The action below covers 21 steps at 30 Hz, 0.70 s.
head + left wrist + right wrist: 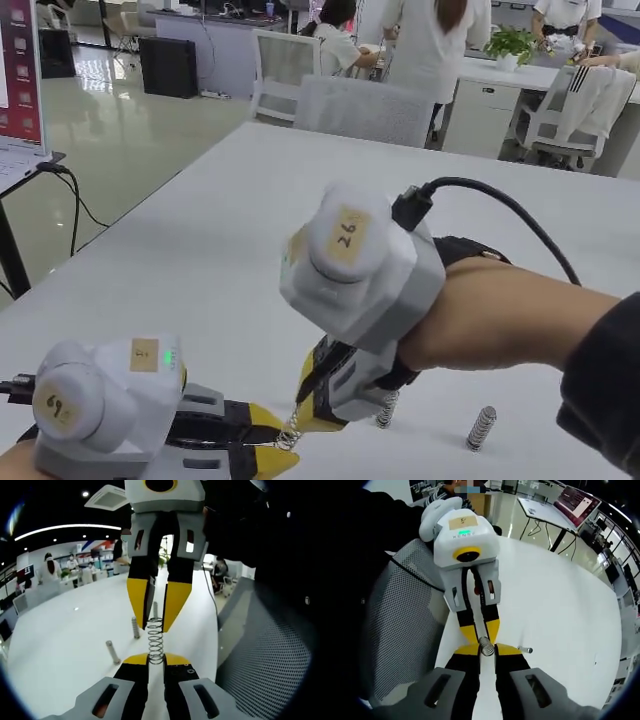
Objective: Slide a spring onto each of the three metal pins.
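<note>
A small steel spring (290, 428) hangs just above the white table (220, 250), stretched between two yellow-tipped grippers. My left gripper (156, 658) is shut on its near end, with the spring (156, 639) running up to the right gripper's yellow fingertips (172, 602) opposite. My right gripper (487, 650) pinches the other end of the spring (486, 646), facing the left gripper's fingertips (492, 627). Upright metal pins stand on the table: two (385, 408) (481, 428) look coiled. In the left gripper view a plain pin (112, 651), a coiled one (135, 628) and a third (155, 610) stand behind.
A grey mesh chair back (260, 645) sits close beside the table edge. Chairs (365, 108), desks and several people fill the room beyond the far edge. A laptop (20, 80) on a stand is at the far left.
</note>
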Each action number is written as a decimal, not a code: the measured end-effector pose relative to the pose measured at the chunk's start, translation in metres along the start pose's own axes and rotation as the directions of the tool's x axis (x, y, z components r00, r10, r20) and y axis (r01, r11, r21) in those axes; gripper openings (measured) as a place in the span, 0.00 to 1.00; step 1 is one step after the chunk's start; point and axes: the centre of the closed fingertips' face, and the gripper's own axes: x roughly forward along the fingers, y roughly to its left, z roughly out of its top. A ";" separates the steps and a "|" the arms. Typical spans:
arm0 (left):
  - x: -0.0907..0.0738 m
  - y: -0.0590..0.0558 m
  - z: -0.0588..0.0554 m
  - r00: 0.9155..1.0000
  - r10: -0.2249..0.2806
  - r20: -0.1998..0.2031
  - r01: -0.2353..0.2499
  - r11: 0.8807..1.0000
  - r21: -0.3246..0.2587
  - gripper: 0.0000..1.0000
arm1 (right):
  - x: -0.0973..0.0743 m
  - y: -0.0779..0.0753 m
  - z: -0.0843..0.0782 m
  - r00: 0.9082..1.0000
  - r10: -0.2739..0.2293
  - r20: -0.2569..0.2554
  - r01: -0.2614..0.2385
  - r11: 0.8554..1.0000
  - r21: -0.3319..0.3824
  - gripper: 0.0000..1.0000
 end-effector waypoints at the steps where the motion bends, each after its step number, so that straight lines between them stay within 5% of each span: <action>1: 0.000 0.000 0.001 1.000 0.000 0.002 0.000 1.000 0.001 0.02 | 0.000 0.000 0.002 1.000 -0.001 0.005 0.001 1.000 -0.005 0.08; 21: 0.000 -0.001 0.004 1.000 -0.004 0.022 0.004 1.000 -0.010 0.02 | 0.010 0.001 -0.001 0.999 0.029 -0.014 -0.029 1.000 0.010 0.11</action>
